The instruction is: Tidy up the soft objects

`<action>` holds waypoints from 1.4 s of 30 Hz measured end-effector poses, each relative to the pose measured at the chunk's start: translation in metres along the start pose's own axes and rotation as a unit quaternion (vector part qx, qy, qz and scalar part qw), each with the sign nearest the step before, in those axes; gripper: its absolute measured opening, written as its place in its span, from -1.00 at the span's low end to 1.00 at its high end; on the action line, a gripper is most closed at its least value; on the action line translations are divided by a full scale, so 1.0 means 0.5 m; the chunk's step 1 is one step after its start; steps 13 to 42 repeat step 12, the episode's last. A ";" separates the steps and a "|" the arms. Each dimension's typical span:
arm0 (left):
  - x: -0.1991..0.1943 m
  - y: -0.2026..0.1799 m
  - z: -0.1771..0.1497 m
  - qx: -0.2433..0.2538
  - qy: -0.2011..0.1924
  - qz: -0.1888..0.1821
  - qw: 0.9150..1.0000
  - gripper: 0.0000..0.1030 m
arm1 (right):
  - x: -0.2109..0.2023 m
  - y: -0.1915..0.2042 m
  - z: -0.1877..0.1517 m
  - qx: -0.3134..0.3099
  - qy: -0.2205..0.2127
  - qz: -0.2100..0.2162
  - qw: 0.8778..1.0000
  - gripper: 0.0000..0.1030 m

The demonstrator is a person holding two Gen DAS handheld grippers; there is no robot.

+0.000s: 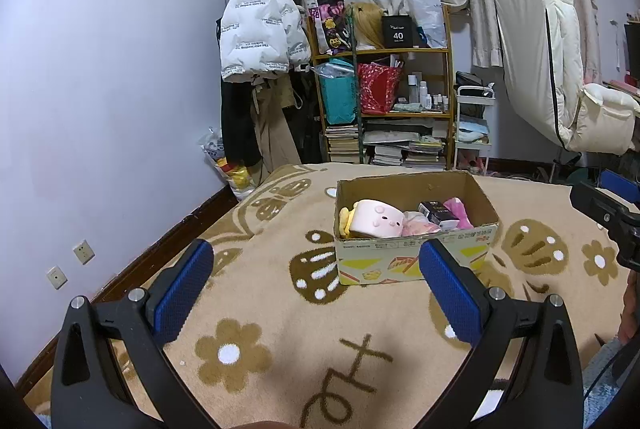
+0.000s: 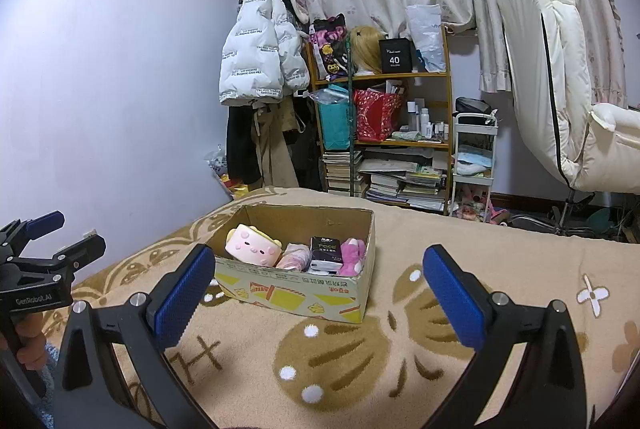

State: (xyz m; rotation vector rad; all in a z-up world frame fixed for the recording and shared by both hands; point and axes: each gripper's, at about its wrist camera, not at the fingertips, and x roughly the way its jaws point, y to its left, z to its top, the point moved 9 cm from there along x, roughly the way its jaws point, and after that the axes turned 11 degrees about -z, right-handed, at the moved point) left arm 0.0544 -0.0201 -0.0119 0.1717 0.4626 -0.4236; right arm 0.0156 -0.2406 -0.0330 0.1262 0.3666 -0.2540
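An open cardboard box sits on a beige patterned blanket. Inside lie a pink block-shaped plush with a face, a pale pink soft bundle, a black tissue pack and a magenta plush. My left gripper is open and empty, held above the blanket in front of the box. My right gripper is open and empty, to the right of the left one, also in front of the box.
Beyond the bed stand a coat rack with a white puffer jacket, a crowded wooden shelf, a small white cart and a cream office chair. A lilac wall runs along the left.
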 end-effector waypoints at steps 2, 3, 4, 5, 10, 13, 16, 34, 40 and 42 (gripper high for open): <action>-0.001 -0.004 -0.003 0.001 0.000 0.000 1.000 0.97 | -0.001 -0.001 0.000 0.000 0.000 0.000 1.000 1.00; 0.000 -0.003 -0.002 0.001 0.001 -0.001 1.000 0.97 | -0.001 -0.002 0.000 0.000 -0.001 -0.001 1.000 1.00; 0.001 -0.006 -0.004 0.001 0.002 -0.002 1.000 0.97 | 0.000 -0.002 0.000 0.000 0.000 0.001 1.000 1.00; 0.000 -0.005 -0.004 0.001 0.003 -0.001 1.000 0.97 | 0.000 -0.003 0.000 0.000 0.001 0.001 1.000 1.00; 0.001 -0.007 -0.005 0.001 0.004 -0.002 1.000 0.97 | -0.001 -0.004 0.001 0.000 0.000 0.001 1.000 1.00; 0.002 -0.010 -0.008 0.002 0.007 -0.003 1.000 0.97 | 0.000 -0.005 0.001 0.000 0.000 0.001 1.000 1.00; 0.002 -0.010 -0.008 0.002 0.007 -0.003 1.000 0.97 | 0.000 -0.005 0.001 0.000 0.000 0.001 1.000 1.00; 0.002 -0.010 -0.008 0.002 0.007 -0.003 1.000 0.97 | 0.000 -0.005 0.001 0.000 0.000 0.001 1.000 1.00; 0.002 -0.010 -0.008 0.002 0.007 -0.003 1.000 0.97 | 0.000 -0.005 0.001 0.000 0.000 0.001 1.000 1.00; 0.002 -0.010 -0.008 0.002 0.007 -0.003 1.000 0.97 | 0.000 -0.005 0.001 0.000 0.000 0.001 1.000 1.00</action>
